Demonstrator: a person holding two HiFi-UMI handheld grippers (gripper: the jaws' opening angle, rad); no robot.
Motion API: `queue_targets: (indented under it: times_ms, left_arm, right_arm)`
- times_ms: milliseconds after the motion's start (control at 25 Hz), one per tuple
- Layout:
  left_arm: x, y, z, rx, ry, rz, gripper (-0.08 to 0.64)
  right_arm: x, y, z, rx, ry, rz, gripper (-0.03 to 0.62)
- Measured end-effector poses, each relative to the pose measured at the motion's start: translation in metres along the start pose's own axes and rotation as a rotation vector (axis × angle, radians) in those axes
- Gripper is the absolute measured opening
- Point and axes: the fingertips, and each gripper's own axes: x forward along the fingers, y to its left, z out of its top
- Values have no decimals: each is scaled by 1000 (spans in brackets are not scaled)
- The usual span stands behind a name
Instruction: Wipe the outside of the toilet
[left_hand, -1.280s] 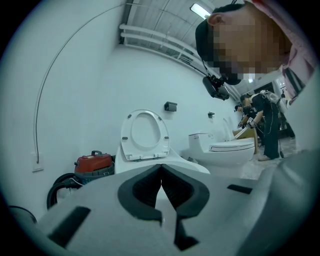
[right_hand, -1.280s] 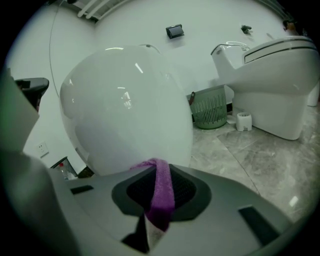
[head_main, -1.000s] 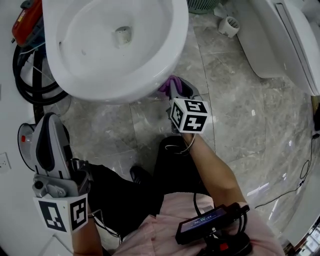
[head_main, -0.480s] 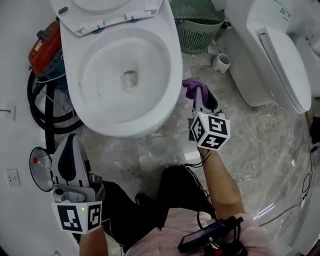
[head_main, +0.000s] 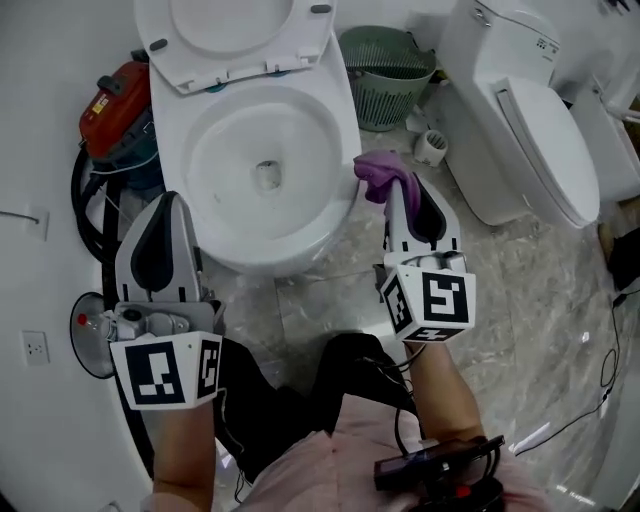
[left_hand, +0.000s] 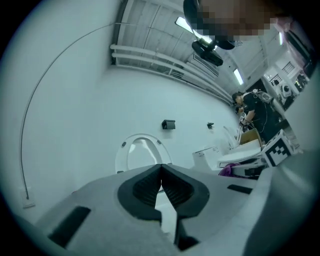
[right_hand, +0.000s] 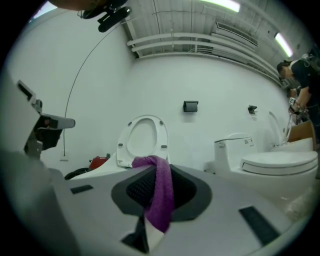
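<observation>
A white toilet (head_main: 265, 165) stands ahead with its seat (head_main: 235, 35) raised against the wall; the raised seat (right_hand: 142, 140) also shows in the right gripper view. My right gripper (head_main: 390, 185) is shut on a purple cloth (head_main: 375, 172), held just off the bowl's right rim; the cloth (right_hand: 160, 192) hangs between the jaws. My left gripper (head_main: 170, 205) is shut with nothing in it, raised at the bowl's left front. In the left gripper view the left gripper (left_hand: 161, 167) points at the raised seat (left_hand: 142, 152).
A second toilet (head_main: 530, 130) with its lid down stands to the right. A green basket (head_main: 385, 60) and a paper roll (head_main: 432, 145) sit between the two. A red machine (head_main: 115, 100) with black hoses (head_main: 85, 215) lies left of the bowl. Marble floor (head_main: 520, 300) lies below.
Both grippers have risen toward the camera. The right one with the cloth came up from under the bowl's front to beside its right rim. The view tilted up toward the wall.
</observation>
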Motion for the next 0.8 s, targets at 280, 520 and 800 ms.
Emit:
queue_targets:
  times_ms: [280, 520, 800]
  left_arm:
    - [3, -7, -9, -40, 9, -15, 8]
    - [1, -13, -8, -56, -2, -36, 8]
    - [-1, -17, -10, -59, -7, -44, 8]
  right_arm:
    - [-29, 32, 8, -19, -4, 35, 60]
    - [-34, 48, 2, -30, 16, 67, 57]
    - [-34, 57, -2, -38, 22, 86, 57]
